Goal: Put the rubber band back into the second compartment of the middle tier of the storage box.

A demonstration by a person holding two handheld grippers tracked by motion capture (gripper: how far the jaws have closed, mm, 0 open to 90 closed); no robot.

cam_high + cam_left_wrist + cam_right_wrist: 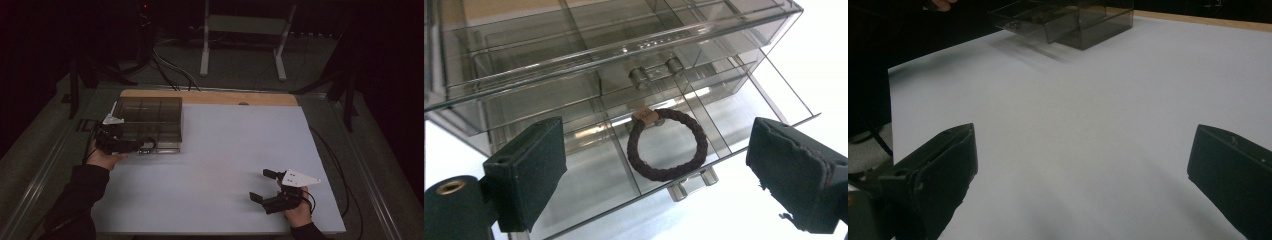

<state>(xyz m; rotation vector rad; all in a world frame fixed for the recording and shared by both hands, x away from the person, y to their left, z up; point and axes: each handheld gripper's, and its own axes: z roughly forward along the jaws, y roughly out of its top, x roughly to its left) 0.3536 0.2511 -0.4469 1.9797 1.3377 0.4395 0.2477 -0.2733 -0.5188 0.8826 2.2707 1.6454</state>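
Brown braided hair tie (pixel 667 145) flat in open drawer (pixel 744 135), tag rearward.

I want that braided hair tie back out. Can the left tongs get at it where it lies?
Probably yes: the dark braided hair tie lies flat in the pulled-out drawer of the smoky clear plastic organiser, uncovered, and the left tongs hang open just above it.
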